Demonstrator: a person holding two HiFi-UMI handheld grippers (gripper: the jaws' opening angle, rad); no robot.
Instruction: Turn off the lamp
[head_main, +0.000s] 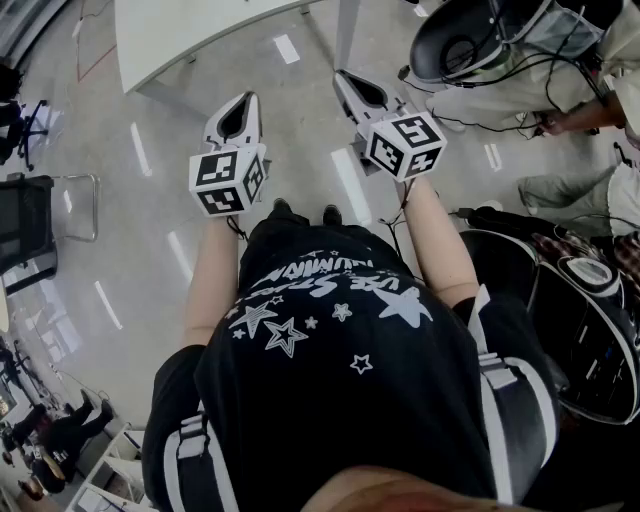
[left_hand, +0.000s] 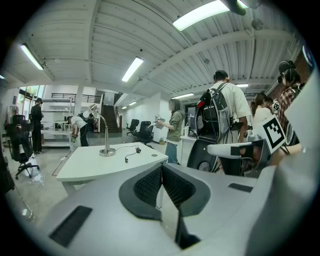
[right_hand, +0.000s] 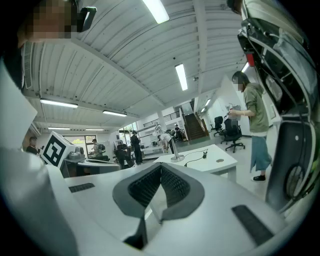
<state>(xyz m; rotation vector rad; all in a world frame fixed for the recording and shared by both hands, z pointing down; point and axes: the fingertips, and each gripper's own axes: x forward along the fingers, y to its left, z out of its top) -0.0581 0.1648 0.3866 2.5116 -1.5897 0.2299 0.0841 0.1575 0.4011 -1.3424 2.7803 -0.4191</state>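
Observation:
A silver gooseneck desk lamp (left_hand: 103, 134) stands on a white table (left_hand: 90, 167) some way ahead of me; a cord with a small switch (left_hand: 137, 149) trails from its round base. The right gripper view shows the same lamp (right_hand: 173, 148) and table (right_hand: 220, 161) in the distance. In the head view only the table's corner (head_main: 180, 35) shows, beyond both grippers, which are held level over the floor. My left gripper (left_hand: 161, 165) is shut on nothing. My right gripper (right_hand: 161, 165) also has its pads meeting, with nothing held.
A person with a backpack (left_hand: 222, 115) and another in green (left_hand: 175, 130) stand right of the table, with office chairs (left_hand: 145, 131) behind. Dark equipment (head_main: 570, 320) and a seated person (head_main: 560, 60) crowd my right. A black chair (head_main: 25, 220) is at my left.

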